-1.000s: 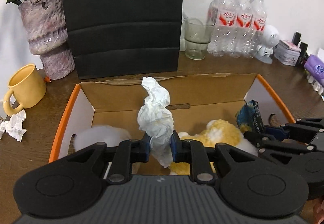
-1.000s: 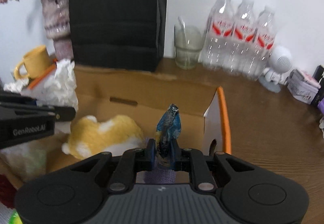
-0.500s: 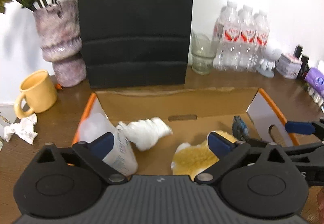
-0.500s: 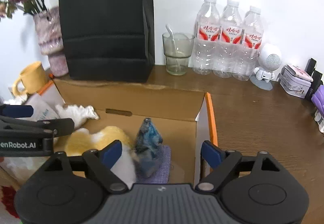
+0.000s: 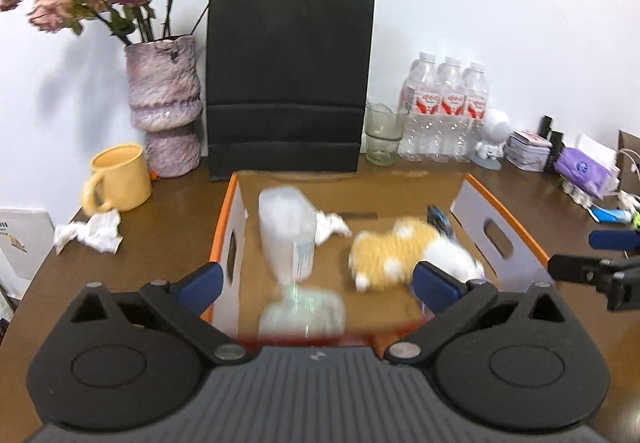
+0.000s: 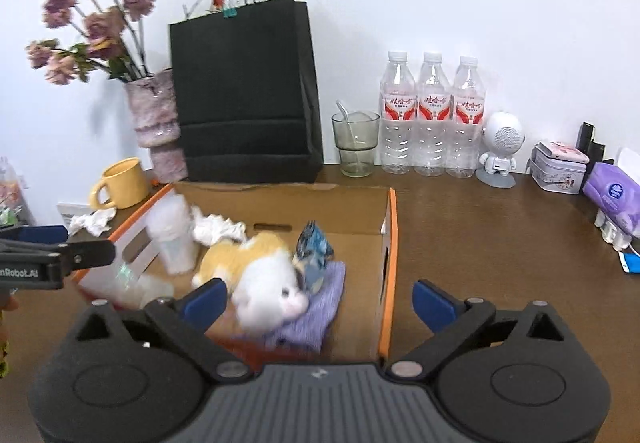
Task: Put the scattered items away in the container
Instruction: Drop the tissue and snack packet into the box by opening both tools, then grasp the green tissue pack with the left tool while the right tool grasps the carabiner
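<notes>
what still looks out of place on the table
A crumpled white tissue lies loose on the table beside the yellow mug, outside the cardboard box where the other scattered items sit. Nothing looks spilled or damaged.

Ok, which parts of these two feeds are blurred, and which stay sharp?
Left wrist view: box contents smear, namely the plastic bottle and plush toy; the black bag behind stays sharp. Right wrist view: the plush's white head is blurred; the water bottles read clearly.
</notes>
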